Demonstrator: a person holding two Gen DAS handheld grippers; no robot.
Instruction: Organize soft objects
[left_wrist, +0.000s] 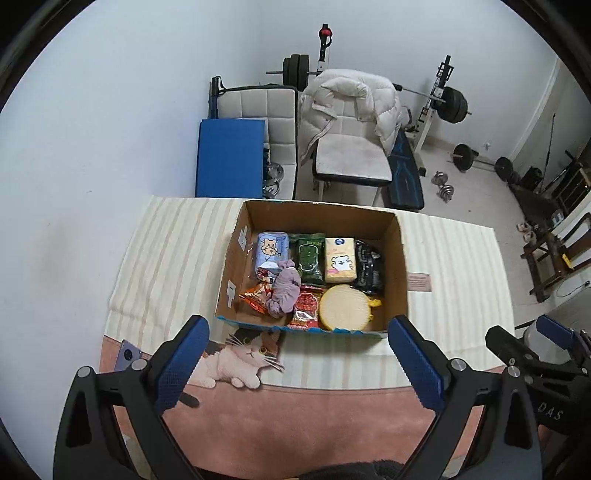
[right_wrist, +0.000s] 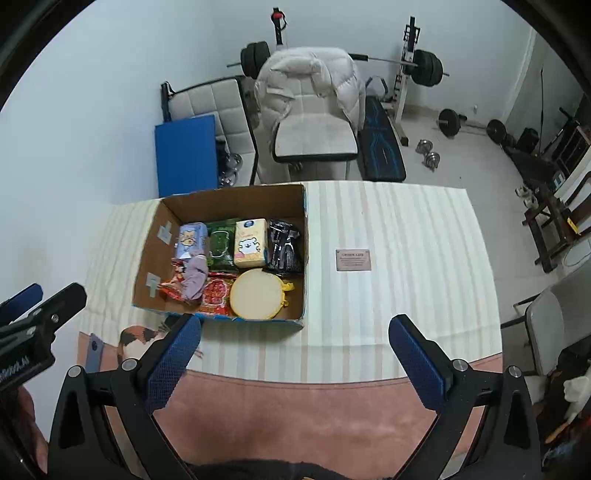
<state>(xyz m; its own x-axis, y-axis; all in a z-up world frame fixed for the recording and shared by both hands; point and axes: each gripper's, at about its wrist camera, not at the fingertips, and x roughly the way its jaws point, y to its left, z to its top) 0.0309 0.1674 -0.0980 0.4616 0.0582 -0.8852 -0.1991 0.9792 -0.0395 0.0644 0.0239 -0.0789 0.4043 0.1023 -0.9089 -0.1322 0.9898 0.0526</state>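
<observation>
Striped cloth (right_wrist: 406, 240) covers the table (box (right_wrist: 221, 201) on it); weights (right_wrist: 428, 68) behind; both grippers (left_wrist: 299, 343) (right_wrist: 295, 343) gape, holding nothing.

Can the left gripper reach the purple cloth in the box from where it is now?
Probably yes. The left gripper is open and empty, in front of the cardboard box. The box is open on top, and the purple cloth lies on top of the snack packets with nothing covering it.
</observation>
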